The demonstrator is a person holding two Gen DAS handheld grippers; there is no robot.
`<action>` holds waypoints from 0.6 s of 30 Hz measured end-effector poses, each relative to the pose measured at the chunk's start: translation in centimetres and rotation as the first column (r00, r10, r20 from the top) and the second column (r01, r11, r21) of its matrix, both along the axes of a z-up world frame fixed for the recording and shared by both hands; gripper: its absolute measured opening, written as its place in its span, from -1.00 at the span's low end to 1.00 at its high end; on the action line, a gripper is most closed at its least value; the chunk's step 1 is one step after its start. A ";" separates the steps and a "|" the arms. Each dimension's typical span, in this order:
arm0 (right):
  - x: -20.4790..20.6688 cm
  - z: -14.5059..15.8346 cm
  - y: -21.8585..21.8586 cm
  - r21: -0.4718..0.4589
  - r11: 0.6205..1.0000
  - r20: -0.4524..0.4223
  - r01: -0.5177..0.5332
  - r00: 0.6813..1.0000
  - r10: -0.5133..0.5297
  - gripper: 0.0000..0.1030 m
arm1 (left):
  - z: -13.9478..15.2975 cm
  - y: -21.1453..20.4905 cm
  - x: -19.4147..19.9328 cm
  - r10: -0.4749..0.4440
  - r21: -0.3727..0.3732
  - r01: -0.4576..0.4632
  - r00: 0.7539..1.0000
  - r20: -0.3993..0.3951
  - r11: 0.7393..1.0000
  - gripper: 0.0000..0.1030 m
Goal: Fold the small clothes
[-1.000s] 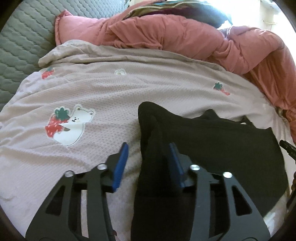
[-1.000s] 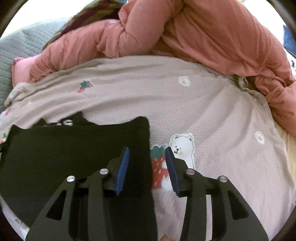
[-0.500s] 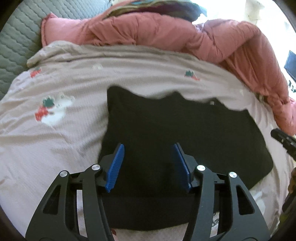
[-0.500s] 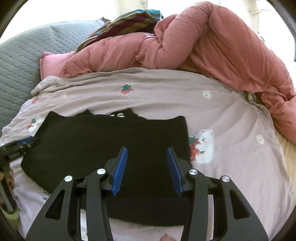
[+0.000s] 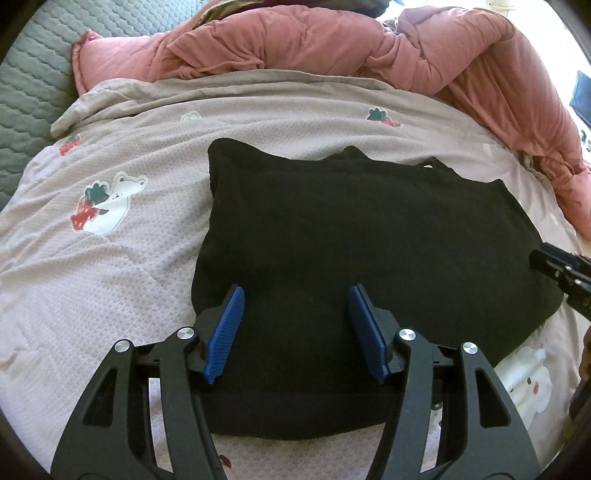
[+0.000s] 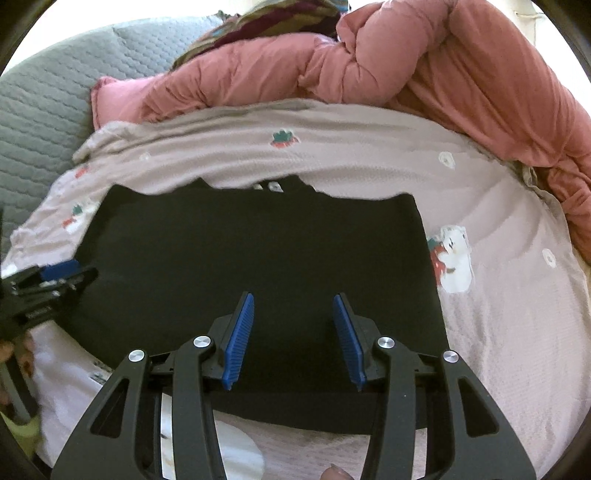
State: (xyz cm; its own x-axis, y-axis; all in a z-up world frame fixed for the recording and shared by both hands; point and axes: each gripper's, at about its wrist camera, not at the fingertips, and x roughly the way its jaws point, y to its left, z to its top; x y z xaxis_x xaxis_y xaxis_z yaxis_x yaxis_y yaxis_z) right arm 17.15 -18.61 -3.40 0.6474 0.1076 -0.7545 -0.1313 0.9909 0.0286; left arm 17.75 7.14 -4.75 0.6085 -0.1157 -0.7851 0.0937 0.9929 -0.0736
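A black garment [image 5: 351, 229] lies flat as a wide folded rectangle on a pale pink blanket [image 5: 110, 277] printed with bears and strawberries. My left gripper [image 5: 295, 291] hovers over the garment's near left part. Its jaws are opening, with only flat cloth below them and nothing pinched. My right gripper [image 6: 293, 296] stands open over the near right part of the black garment [image 6: 258, 251], gripping nothing. Each gripper shows at the edge of the other's view: the right gripper [image 5: 557, 269] at the garment's right edge, the left gripper [image 6: 48, 284] at its left edge.
A bunched pink duvet [image 5: 332, 44] runs along the far side and down the right. A grey quilted cover [image 5: 29, 92] lies at the far left. Striped cloth [image 6: 280, 18] sits behind the duvet. Bare blanket [image 6: 498, 314] spreads right of the garment.
A raised fold of black cloth stood between my left jaws; now the garment lies flat and those jaws are wider. Both grippers have shifted inward from the garment's side edges over its near part.
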 end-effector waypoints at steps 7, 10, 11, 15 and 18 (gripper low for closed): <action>-0.2 -2.3 -2.1 0.048 0.998 -0.065 0.041 0.997 -0.038 0.20 | -0.2 0.2 -0.4 0.005 -0.006 -0.005 1.000 -0.007 1.000 0.00; -0.2 -2.4 -2.2 0.057 0.997 -0.065 0.048 0.997 -0.044 0.21 | -0.3 0.2 -0.5 0.010 -0.011 -0.010 1.000 -0.009 1.000 0.00; -0.2 -2.5 -2.2 0.056 0.997 -0.065 0.049 0.997 -0.045 0.21 | -0.3 0.3 -0.5 0.011 -0.012 -0.011 1.000 -0.010 1.000 0.00; -0.1 -2.4 -2.2 0.063 0.996 -0.070 0.060 0.996 -0.056 0.26 | -0.3 0.3 -0.8 0.015 -0.012 -0.015 1.000 -0.014 1.000 0.00; -0.2 -2.3 -2.2 0.058 0.996 -0.072 0.062 0.996 -0.058 0.32 | -0.3 0.5 -1.0 0.017 -0.015 -0.018 1.000 -0.015 1.000 0.00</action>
